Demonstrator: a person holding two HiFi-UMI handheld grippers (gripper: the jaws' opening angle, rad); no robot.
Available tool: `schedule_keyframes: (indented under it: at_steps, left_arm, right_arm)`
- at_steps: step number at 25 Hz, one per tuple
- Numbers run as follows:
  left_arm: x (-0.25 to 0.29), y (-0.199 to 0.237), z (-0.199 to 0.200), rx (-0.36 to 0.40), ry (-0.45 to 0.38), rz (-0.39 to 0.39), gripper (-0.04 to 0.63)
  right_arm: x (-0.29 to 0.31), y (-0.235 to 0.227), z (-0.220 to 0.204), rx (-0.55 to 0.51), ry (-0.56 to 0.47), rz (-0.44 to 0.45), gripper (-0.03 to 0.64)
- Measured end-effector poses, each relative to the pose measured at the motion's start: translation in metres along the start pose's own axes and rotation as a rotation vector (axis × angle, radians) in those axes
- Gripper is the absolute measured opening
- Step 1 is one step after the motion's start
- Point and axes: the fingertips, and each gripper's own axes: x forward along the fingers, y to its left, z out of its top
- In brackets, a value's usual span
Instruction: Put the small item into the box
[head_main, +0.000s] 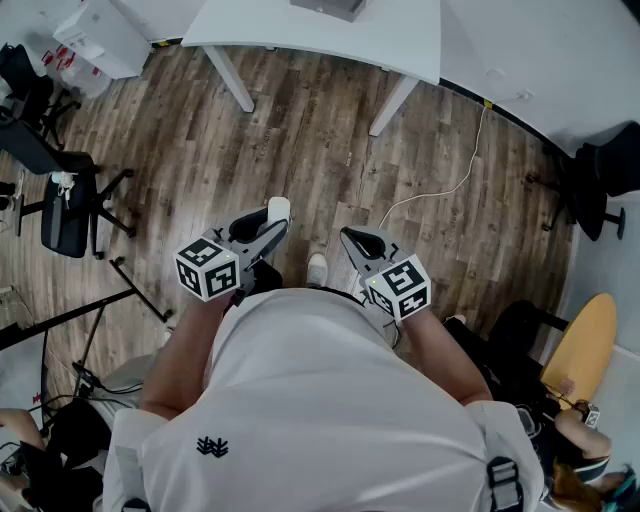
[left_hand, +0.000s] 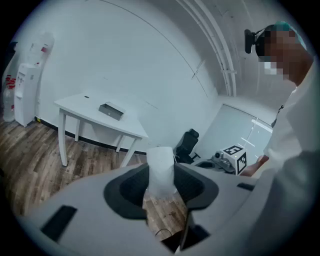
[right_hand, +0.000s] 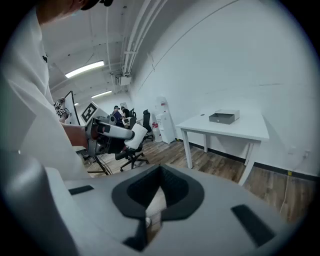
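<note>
Little looks done: the left gripper (head_main: 268, 225) is clamped on the small white block (left_hand: 161, 170), the right gripper (right_hand: 159, 172) has its jaws together and empty, and the flat grey box (head_main: 330, 6) waits on the white table (head_main: 400, 30) well off at twelve o'clock.
</note>
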Motion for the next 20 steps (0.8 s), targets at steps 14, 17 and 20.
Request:
schedule_keyframes:
  at_steps: [14,17,20]
  left_arm:
    - [0.046,0.054,0.046,-0.013,0.005,-0.111,0.165]
    - [0.069,0.076,0.070,-0.013,0.020,-0.162,0.164]
    - [0.091,0.090,0.095,-0.016,0.030,-0.220,0.164]
  right_arm:
    - [0.042,-0.046,0.024,0.053,0.025,-0.079,0.006]
    - [0.055,-0.068,0.042,0.052,0.036,-0.134,0.009]
    - [0.068,-0.091,0.061,0.069,0.035,-0.189,0.011]
